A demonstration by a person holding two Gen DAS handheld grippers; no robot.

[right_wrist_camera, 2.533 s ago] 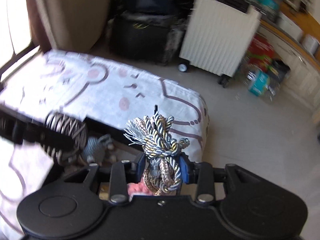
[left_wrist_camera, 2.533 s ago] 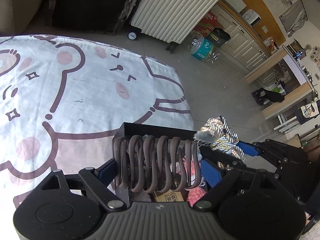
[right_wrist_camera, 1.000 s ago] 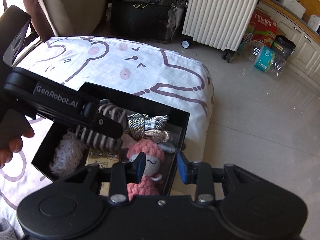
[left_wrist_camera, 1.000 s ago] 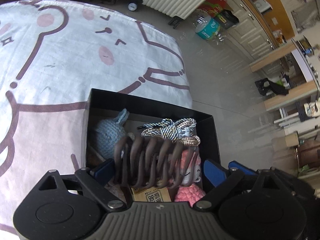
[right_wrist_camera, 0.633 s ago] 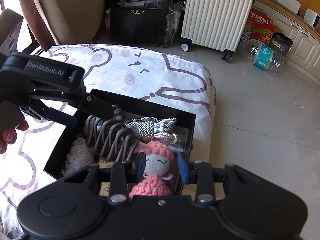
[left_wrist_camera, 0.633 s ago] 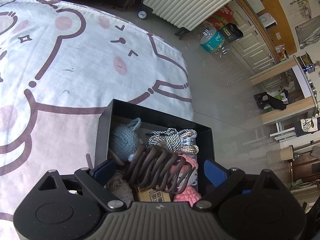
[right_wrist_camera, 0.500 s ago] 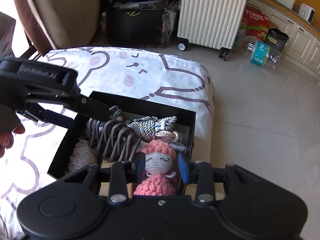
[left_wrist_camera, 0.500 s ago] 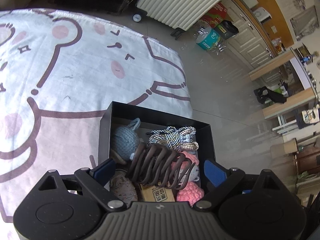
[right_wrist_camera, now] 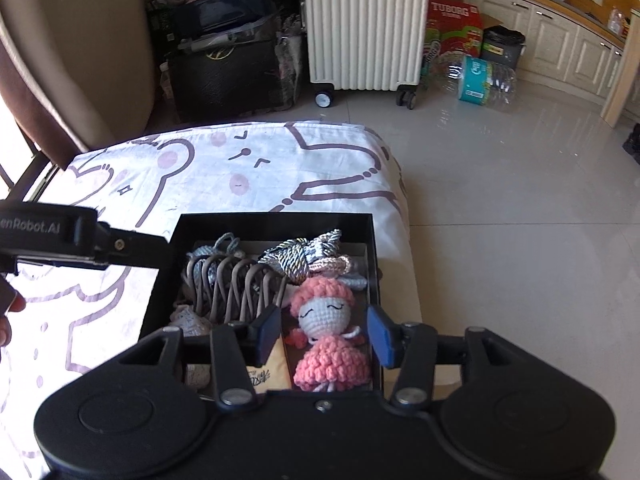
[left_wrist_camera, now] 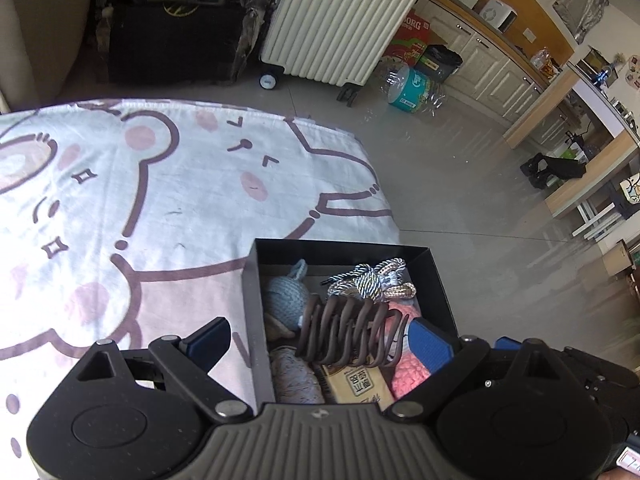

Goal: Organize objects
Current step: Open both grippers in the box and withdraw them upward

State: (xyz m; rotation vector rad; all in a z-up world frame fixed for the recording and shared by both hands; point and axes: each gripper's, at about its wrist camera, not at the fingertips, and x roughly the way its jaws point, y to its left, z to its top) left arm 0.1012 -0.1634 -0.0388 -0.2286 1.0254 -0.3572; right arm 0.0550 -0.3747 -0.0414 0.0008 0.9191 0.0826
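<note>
A black box (left_wrist_camera: 344,249) (right_wrist_camera: 276,220) sits on the bear-print sheet near its right edge. Inside lie a brown claw hair clip (left_wrist_camera: 346,330) (right_wrist_camera: 236,282), a knotted striped rope (left_wrist_camera: 370,280) (right_wrist_camera: 304,256), a pink crochet doll (right_wrist_camera: 330,336) (left_wrist_camera: 408,372), a blue crochet toy (left_wrist_camera: 284,298), a beige yarn piece (left_wrist_camera: 294,376) and a small printed packet (left_wrist_camera: 358,382). My left gripper (left_wrist_camera: 320,340) is open and empty, fingers wide above the box and apart from the clip. My right gripper (right_wrist_camera: 324,332) is open and empty above the doll.
The bear-print sheet (left_wrist_camera: 160,200) (right_wrist_camera: 260,172) spreads left and behind the box. Beyond it stand a white ribbed suitcase (left_wrist_camera: 340,20) (right_wrist_camera: 364,24), black luggage (left_wrist_camera: 172,36) and a pack of bottles (right_wrist_camera: 480,80) on the tiled floor.
My right gripper dropped the knotted rope into the box and drew back open. My left gripper opened and let the hair clip fall into the box, then lifted slightly.
</note>
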